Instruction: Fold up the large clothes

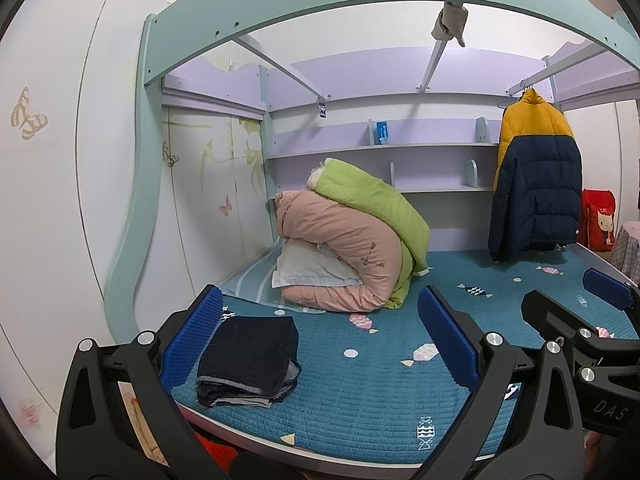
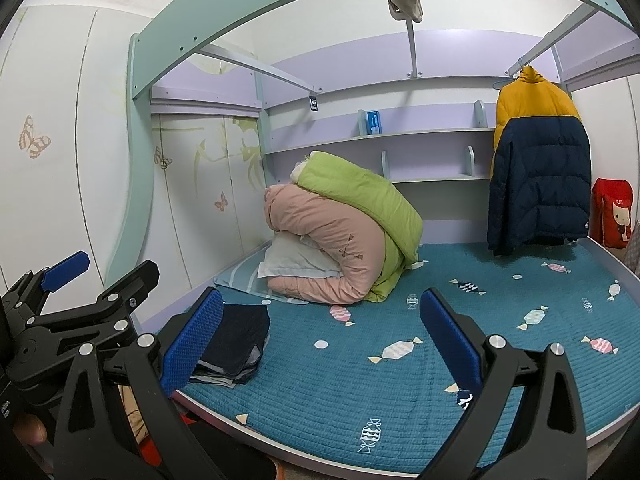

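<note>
Left gripper (image 1: 320,340), right gripper (image 2: 322,344) wide; folded jeans (image 1: 250,360) near, perhaps at, bed edge (image 1: 320,450).

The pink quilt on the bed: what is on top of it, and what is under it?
A green quilt lies on the pink quilt. A white pillow sticks out from its fold. Anything deeper inside is covered.

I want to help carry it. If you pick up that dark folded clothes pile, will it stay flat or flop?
The dark folded garment would probably flop: it is soft cloth in loose layers, with edges already sagging. Lifted by one edge, it likely unfolds. It looks thick, so perhaps a bit heavy.
</note>
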